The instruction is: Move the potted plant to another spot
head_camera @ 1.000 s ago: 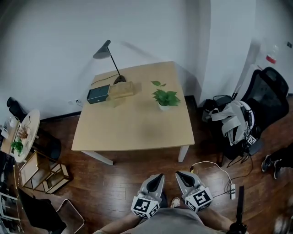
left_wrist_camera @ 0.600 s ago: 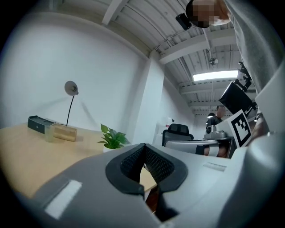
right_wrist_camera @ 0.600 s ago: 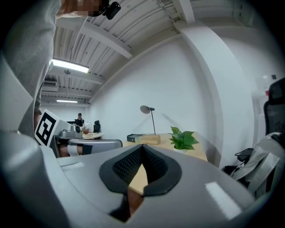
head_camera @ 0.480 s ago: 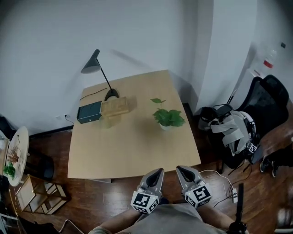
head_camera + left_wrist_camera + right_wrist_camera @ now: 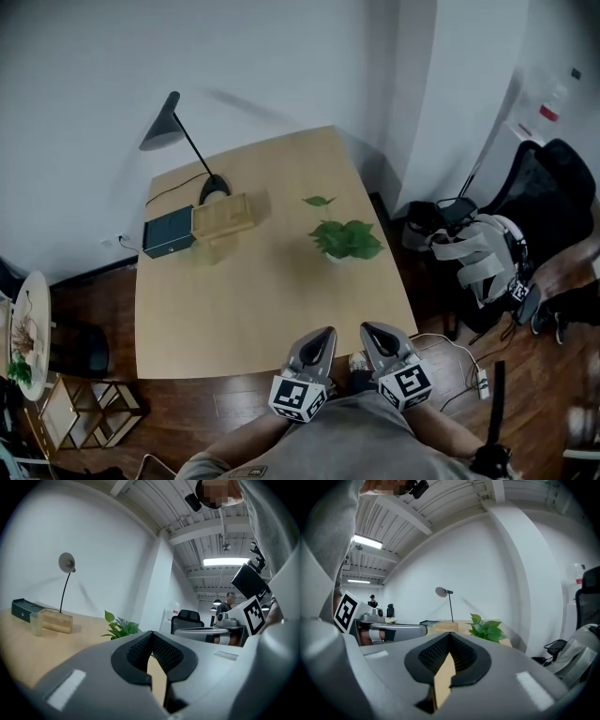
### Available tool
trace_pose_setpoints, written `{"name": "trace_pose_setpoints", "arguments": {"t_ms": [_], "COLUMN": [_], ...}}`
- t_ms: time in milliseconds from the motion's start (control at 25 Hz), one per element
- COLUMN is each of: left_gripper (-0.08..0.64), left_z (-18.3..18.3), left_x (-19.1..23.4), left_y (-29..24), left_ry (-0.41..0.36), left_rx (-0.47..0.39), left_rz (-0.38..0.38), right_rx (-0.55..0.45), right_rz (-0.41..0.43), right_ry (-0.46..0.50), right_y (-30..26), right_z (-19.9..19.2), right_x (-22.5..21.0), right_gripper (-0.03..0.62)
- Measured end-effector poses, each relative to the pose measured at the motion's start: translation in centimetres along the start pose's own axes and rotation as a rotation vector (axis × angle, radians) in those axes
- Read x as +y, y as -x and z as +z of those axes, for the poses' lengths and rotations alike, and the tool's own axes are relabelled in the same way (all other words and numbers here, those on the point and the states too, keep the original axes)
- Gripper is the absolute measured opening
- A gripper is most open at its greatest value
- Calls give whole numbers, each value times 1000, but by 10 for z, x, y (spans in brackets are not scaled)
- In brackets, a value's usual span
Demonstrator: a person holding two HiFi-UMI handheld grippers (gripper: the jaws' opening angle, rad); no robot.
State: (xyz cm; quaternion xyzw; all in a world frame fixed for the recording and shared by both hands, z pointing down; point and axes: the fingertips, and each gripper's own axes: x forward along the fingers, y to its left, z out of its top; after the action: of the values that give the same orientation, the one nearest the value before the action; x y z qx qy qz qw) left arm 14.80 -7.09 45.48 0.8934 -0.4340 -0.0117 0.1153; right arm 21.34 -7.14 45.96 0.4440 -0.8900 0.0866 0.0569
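Note:
The potted plant [image 5: 345,239], leafy green in a small white pot, stands on the right half of the light wooden table [image 5: 234,309]. It also shows left of centre in the left gripper view, plant [image 5: 121,627], and right of centre in the right gripper view, plant [image 5: 486,629]. My left gripper [image 5: 325,334] and right gripper [image 5: 367,329] hover side by side at the table's near edge, well short of the plant. Both point level toward it. The left gripper [image 5: 151,637] and right gripper [image 5: 450,637] are shut with nothing held.
A black desk lamp [image 5: 173,127], a dark box [image 5: 169,232], a wooden box [image 5: 222,216] and a translucent cup [image 5: 208,251] sit at the table's far left. A black office chair [image 5: 553,187] and a grey bag [image 5: 478,253] stand right; a power strip [image 5: 480,380] lies on the floor.
Both grippers have come forward together, from over the floor to the table's near edge. The table and plant now sit closer. Jaws stayed shut.

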Motion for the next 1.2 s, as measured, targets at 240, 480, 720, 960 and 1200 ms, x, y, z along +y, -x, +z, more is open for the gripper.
{"name": "trace_pose_setpoints", "arguments": {"t_ms": [240,480,720,960,1200], "left_gripper": [-6,-6,-6,-6,-6], "left_z": [-2,-23,-62,-108,-140], "left_x": [22,42,68,96,121], "left_y": [-29,-60,-94,-118,-135], "left_ry": [-6,-6,1,16,27], "left_rx": [24,90,179,281,337], "left_rz": [45,81,130,179,216], "right_rx": [23,82,162,244,333], "right_rz": [27,53,87,128,169], "right_ry": [4,20,14,25,70], "right_y": [-26,-55,-89,-122,-145], "right_z": [0,-23,-60,-104,-136], "right_x": [-27,-56,-84,-104,-114], "right_gripper": [3,4,4,5,5]}}
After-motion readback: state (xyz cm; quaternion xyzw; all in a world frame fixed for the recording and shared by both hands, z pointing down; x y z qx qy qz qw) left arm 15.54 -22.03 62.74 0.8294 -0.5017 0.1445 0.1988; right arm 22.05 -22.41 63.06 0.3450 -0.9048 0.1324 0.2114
